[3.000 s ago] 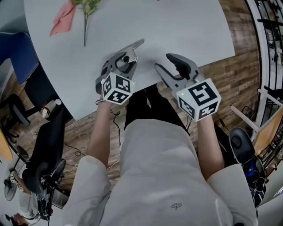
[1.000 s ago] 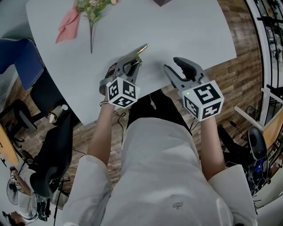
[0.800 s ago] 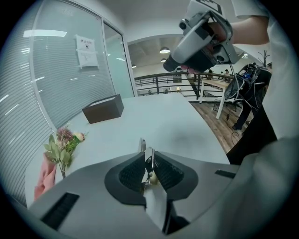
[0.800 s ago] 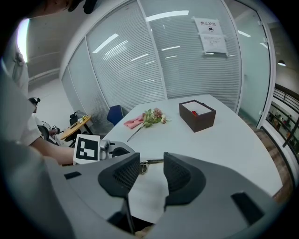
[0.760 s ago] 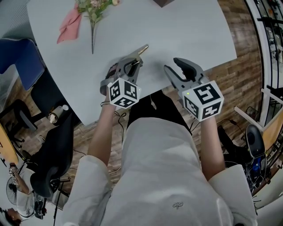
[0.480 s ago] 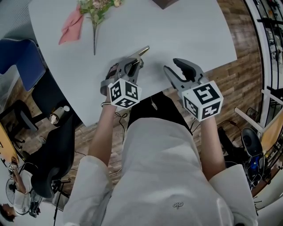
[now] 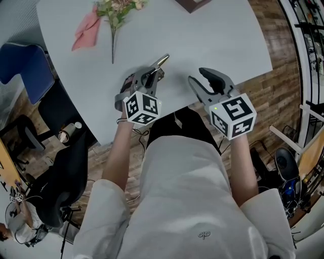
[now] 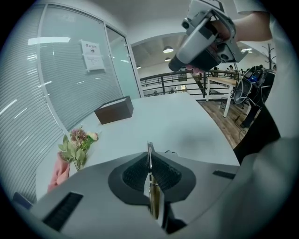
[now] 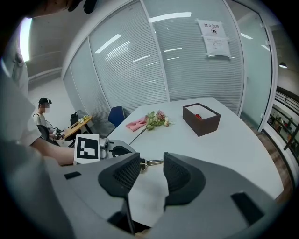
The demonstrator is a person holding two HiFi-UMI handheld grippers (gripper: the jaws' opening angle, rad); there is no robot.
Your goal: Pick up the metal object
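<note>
The metal object [image 7: 162,59] is a thin flat piece with a silver tip and a brassy rear part, key-like. It sits edge-on between the pads of the left claw [image 7: 156,69], and its tip pokes out past the claw nose toward the far side of the desk [image 7: 217,35]. The left claw is pressed together on it, pads pinching the flat faces. The left gripper view shows only a sliver of metal in the seam, with no gap on either side. I cannot tell whether the tip is clear of the desk top or touching it. My judgement of the step in hand: the pinch is made and the lift is what's left. To do it well, raise it straight up with no twist. The piece is thin and slick and only part of it is under the pads, so it could pivot or slide out nose-first. Hold the squeeze steady, tip the claw nose no lower, and check the tip clears the desk before going sideways. The right claw [image 7: 197,76] is spread wide with nothing between its jaws, just beside the left one over the near desk edge. In its own view the metal object shows beyond the gap, not inside it. It is best left clear, or ready as backup under the piece. The flowers [image 7: 117,10], pink cloth [image 7: 87,31] and brown box [image 7: 192,3] lie well apart at the far side and don't block the lift.
</note>
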